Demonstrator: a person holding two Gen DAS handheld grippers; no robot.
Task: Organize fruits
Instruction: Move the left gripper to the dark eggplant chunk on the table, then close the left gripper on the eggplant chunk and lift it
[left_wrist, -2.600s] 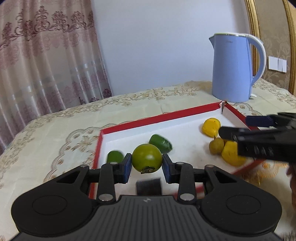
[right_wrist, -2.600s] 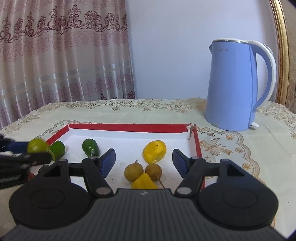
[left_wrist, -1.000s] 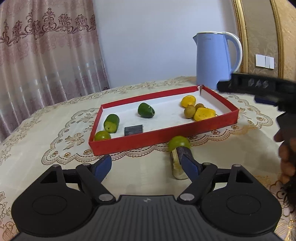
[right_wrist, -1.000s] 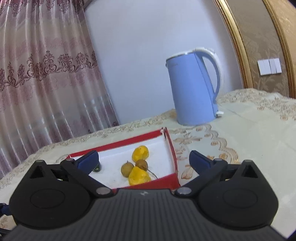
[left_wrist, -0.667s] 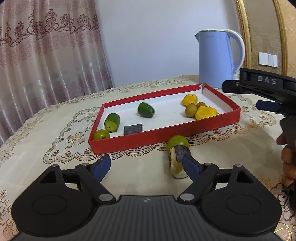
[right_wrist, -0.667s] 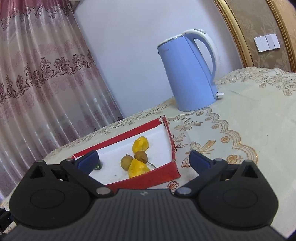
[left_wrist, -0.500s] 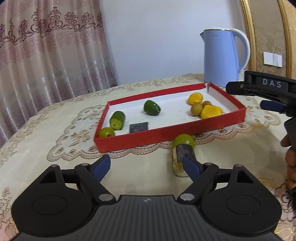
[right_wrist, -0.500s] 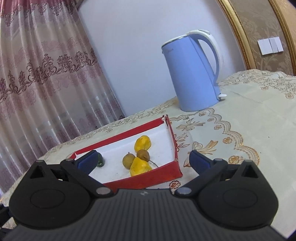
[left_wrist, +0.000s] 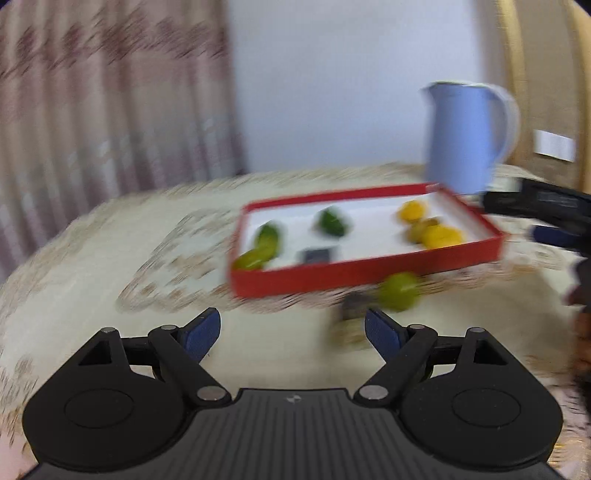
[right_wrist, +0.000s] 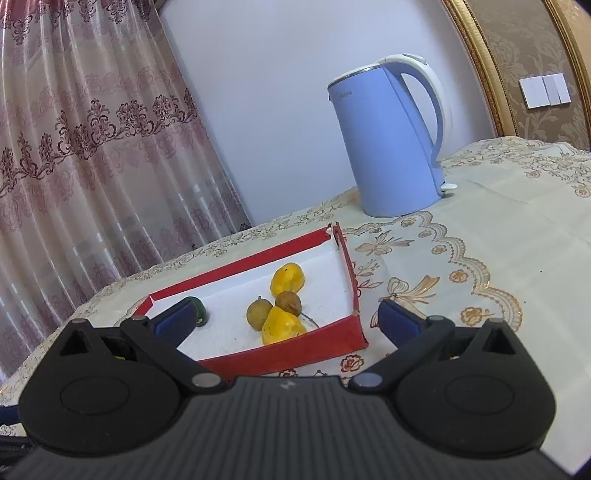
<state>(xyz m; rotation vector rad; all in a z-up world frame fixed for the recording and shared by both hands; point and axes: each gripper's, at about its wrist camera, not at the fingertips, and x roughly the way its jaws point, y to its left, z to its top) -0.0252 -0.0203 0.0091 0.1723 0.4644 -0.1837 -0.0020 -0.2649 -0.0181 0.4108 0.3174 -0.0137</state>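
Note:
A shallow red tray with a white floor lies on the tablecloth. At its left end rest several green fruits; at its right end are yellow fruits and small brown ones. A dark block lies in the tray. Outside the tray's near wall, a round green fruit sits on the cloth beside a pale piece with a dark patch. My left gripper is open and empty, short of that fruit; this view is blurred. My right gripper is open and empty over the tray's right end.
A light blue kettle stands behind the tray's far right corner. The right gripper and a hand show at the right edge of the left wrist view. Curtains hang behind the table on the left.
The left wrist view has swung left, so tray and loose fruit shifted right and blurred. The left gripper stays open and empty. The right wrist view rolled slightly and shows more of the tray.

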